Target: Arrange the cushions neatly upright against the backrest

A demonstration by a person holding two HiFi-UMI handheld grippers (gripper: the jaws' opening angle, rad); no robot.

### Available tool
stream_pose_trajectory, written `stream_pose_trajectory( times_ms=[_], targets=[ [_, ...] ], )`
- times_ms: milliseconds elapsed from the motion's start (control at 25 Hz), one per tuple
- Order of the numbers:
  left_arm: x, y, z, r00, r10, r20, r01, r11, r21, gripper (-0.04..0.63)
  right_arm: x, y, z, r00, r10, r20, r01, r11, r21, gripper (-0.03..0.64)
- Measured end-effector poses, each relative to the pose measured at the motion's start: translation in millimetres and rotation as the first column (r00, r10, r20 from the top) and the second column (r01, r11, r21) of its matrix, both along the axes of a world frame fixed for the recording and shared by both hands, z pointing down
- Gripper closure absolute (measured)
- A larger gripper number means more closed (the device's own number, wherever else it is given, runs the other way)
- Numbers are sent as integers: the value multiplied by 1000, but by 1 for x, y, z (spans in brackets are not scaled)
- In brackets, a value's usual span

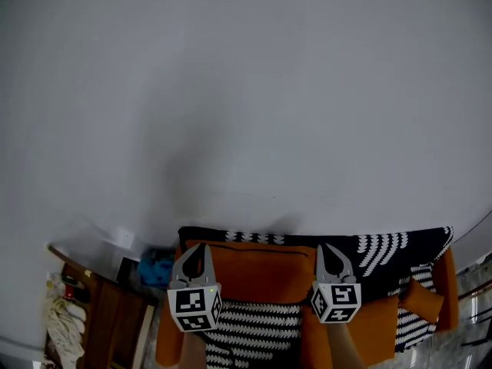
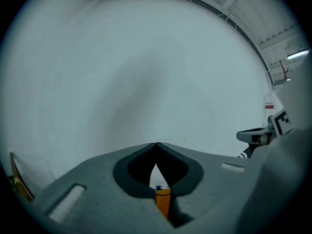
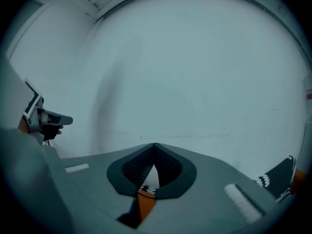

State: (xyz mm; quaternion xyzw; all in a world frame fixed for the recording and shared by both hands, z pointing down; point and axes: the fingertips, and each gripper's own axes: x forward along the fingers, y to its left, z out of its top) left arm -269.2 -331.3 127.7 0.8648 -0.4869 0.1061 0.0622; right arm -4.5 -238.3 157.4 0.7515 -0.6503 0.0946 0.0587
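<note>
Closest to you, at the bottom edge of the head view, are the left gripper (image 1: pixel 204 250) and right gripper (image 1: pixel 323 250), side by side and pointing up the frame toward the wall (image 1: pixel 246 91). Both have their jaws pressed together tip to tip. Each gripper view shows only wall past the tips and a sliver of orange under them, so neither is holding anything.

Your work sits just beyond and below the tips. The orange cushion (image 1: pixel 261 271) spans the gap between the two grippers with its long axis running left to right across the frame. Its top edge lies along the dark patterned backrest (image 1: pixel 384 246). It looks upright against the backrest, though its lower half is hidden, so you can't be sure.

A striped cushion (image 1: pixel 246 325) shows at bottom centre, in front of the orange one. It lies between your hands, a little nearer the left. A second striped piece (image 1: pixel 419 310) sits at the lower right, well out from the right gripper, which is the nearer hand for it.

For any grab you would probably need to open the jaws first and tip downward, since everything lies under the tips.

No proper container is in view. A wooden stand (image 1: pixel 115 317) at lower left carries small clutter and a blue thing (image 1: pixel 156 270), too small to identify.
</note>
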Motion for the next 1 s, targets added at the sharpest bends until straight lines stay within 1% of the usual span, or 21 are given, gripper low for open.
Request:
stream_pose_trajectory(
  times_ms=[160,240,400,600,720,1000],
  targets=[
    [2,20,-22,1000,-10,-17,11,999,41,592,-2,10,-16,1000,-4,-14,4,1000,28,609],
    [1,31,-29,999,-18,-29,20,999,50,592,-4,19,-21,1000,0,-16,0,999,35,609],
    [-6,47,-37,998,-52,-35,54,997,53,592,-3,31,-28,1000,5,4,-5,999,46,609],
    [-15,61,-45,994,-89,-68,92,995,47,592,-5,43,-38,1000,-8,7,8,998,59,609],
    [-18,65,-47,993,-96,-73,100,994,47,592,-8,46,-40,1000,-17,-9,17,998,59,609],
    [-18,75,-50,993,-92,-74,96,994,55,592,-16,55,-42,1000,-25,-4,25,998,65,609]
  ],
)
